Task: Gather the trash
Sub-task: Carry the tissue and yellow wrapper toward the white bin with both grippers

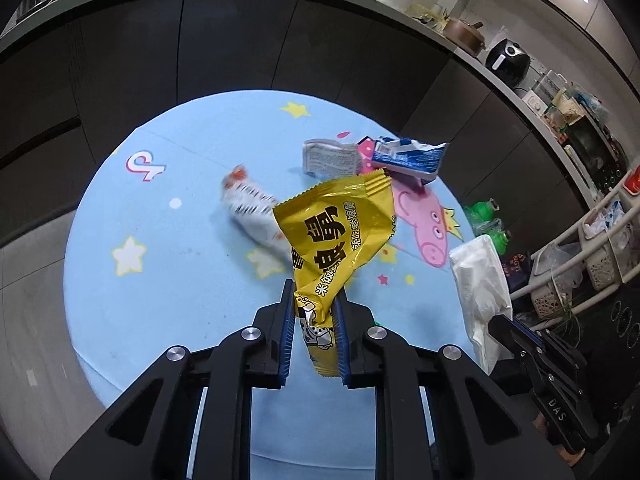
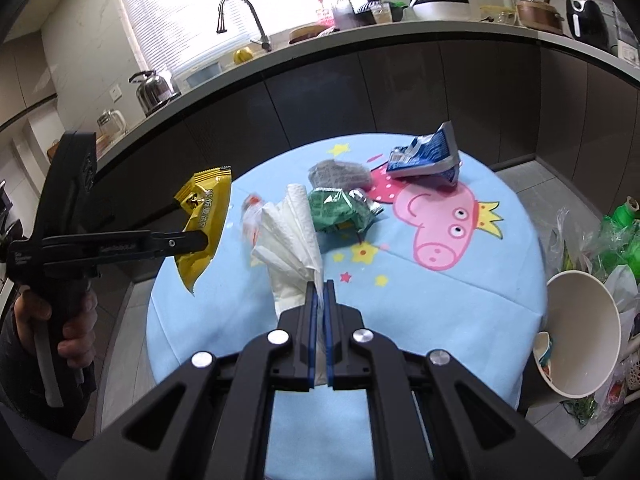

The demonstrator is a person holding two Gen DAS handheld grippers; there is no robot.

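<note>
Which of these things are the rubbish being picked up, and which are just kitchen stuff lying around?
Rubbish:
yellow wrapper, in left gripper
white tissue, in right gripper
blue wrapper
green wrapper

Just lying about:
kettle
tap
air fryer

Round blue cartoon table [image 2: 440, 300] bearing blue carton [image 2: 426, 160], green wrapper [image 2: 340, 212], grey packet [image 2: 338, 172].

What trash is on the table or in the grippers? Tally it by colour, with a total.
Yellow wrapper: 1
White tissue: 1
Green wrapper: 1
Grey wrapper: 1
Blue-and-white packet: 1
White-and-orange wrapper: 1
Total: 6
</note>
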